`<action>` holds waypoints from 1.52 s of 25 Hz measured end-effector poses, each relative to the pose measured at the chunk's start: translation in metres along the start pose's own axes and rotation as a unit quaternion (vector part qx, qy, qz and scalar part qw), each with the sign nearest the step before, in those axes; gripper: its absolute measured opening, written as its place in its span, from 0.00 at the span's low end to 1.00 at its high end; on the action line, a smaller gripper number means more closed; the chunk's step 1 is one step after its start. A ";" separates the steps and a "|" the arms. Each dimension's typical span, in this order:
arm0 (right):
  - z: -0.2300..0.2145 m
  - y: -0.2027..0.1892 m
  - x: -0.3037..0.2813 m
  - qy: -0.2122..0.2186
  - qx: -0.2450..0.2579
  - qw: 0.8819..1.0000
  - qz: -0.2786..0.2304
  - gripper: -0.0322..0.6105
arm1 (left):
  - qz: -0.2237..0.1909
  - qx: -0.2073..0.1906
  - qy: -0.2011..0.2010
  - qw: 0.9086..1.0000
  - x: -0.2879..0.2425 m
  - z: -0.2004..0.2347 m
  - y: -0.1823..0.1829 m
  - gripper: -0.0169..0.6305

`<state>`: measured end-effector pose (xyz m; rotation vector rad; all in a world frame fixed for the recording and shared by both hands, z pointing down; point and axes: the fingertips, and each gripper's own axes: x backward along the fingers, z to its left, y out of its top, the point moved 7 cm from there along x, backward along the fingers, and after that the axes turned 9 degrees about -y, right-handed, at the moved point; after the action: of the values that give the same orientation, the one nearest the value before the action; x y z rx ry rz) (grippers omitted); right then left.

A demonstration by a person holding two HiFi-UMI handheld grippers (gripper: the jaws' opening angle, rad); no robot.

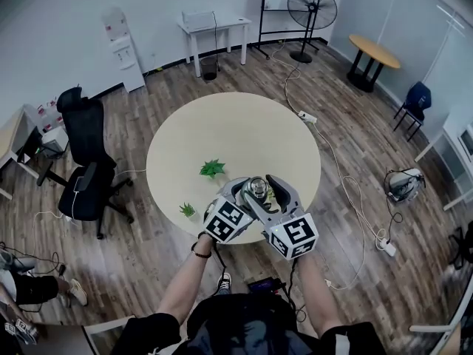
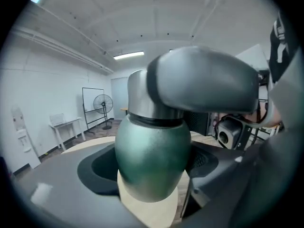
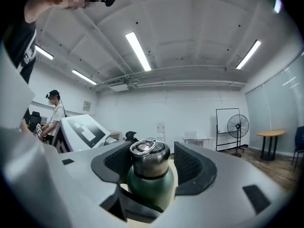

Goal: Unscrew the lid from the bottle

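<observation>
The bottle (image 3: pixel 148 186) has a dark matte green body, and its lid (image 3: pixel 149 156) is brushed silver. The left gripper (image 2: pixel 152 167) and right gripper (image 3: pixel 153 167) are grey with black ribbed pads, and their cubes are white with black square patterns. The round table (image 1: pixel 222 128) is pale cream. On the table, two plants (image 1: pixel 212 168) are bright green. Around the table the floor (image 1: pixel 148 87) is brown wood planks, and left of the table a chair (image 1: pixel 85 154) is black.

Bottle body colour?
The bottle is dark green, its lid steel; right gripper view shows it best.
</observation>
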<state>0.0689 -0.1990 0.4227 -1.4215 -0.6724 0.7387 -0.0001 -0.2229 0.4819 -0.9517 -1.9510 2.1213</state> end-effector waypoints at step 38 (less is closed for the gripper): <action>0.014 0.014 -0.004 0.103 0.013 0.995 -0.010 0.46 | -0.029 -0.010 -0.111 0.993 0.024 -0.005 -0.002 0.62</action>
<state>0.0547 -0.1934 0.4097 -1.4423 -0.5154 0.5730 -0.0173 -0.2064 0.4745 -0.6778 -2.0742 2.2651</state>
